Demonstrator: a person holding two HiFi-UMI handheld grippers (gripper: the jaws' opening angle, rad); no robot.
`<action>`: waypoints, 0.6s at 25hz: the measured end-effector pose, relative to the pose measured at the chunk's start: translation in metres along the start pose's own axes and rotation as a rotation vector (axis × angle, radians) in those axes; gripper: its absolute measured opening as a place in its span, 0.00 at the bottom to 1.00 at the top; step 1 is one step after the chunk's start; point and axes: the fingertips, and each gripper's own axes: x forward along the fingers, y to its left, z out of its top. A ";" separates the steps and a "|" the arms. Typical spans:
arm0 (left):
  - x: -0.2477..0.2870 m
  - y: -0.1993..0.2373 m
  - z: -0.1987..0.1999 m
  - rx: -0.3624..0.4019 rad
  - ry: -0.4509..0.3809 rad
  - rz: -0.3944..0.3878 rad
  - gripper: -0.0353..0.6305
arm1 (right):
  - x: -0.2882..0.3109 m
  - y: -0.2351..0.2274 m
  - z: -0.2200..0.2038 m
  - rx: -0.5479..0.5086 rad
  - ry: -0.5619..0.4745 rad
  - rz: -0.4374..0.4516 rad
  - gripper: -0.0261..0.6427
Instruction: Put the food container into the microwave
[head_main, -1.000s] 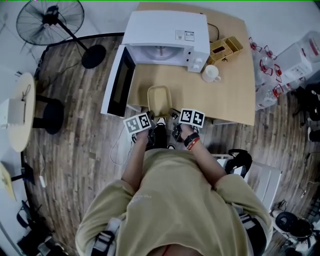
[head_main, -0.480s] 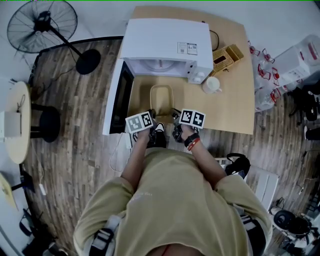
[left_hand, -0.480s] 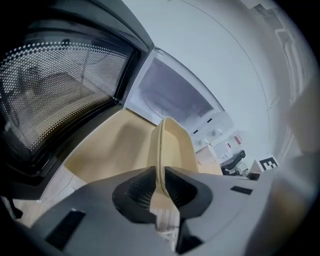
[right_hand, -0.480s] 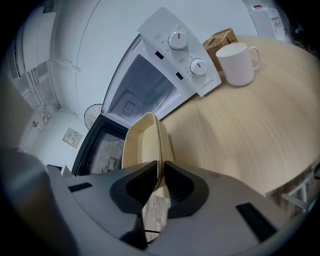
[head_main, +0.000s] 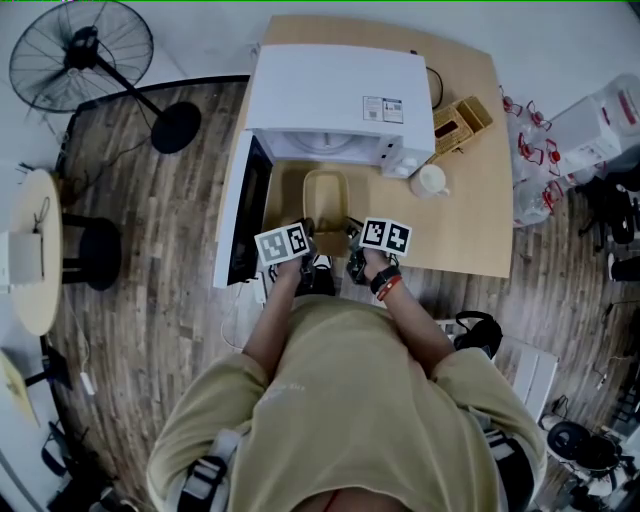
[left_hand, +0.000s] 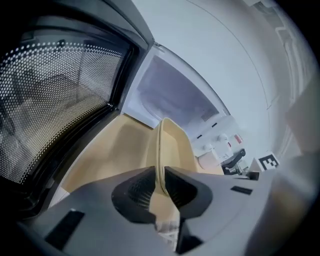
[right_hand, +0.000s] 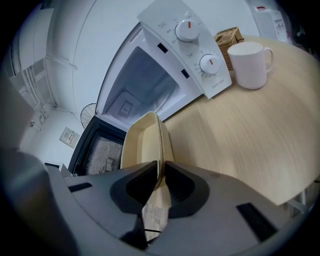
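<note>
Left gripper (left_hand: 160, 175) fingers nearly closed, pinching the food container's (head_main: 325, 193) near rim. Right gripper (right_hand: 160, 172) fingers do the same beside it. Container is over the desk (head_main: 465, 210), just in front of the open microwave (head_main: 335, 90), not inside. Head view hides the fingertips under the marker cubes. Can't tell whether the container touches the desk. Right gripper view shows dials (right_hand: 189, 30) and mug (right_hand: 250, 57) clearly. Left gripper view shows the door (left_hand: 55, 105) mesh close up.

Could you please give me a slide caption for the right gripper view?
Right gripper grips the container by its rim before the open microwave, mug alongside.
</note>
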 end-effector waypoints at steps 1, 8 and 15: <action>0.001 0.001 0.003 -0.005 0.000 -0.002 0.15 | 0.002 0.001 0.002 0.000 0.001 0.000 0.13; 0.009 0.002 0.021 -0.034 0.004 -0.024 0.15 | 0.014 0.004 0.016 -0.015 -0.011 -0.010 0.13; 0.022 -0.003 0.035 -0.007 0.010 -0.034 0.15 | 0.018 0.006 0.038 -0.040 -0.035 -0.023 0.13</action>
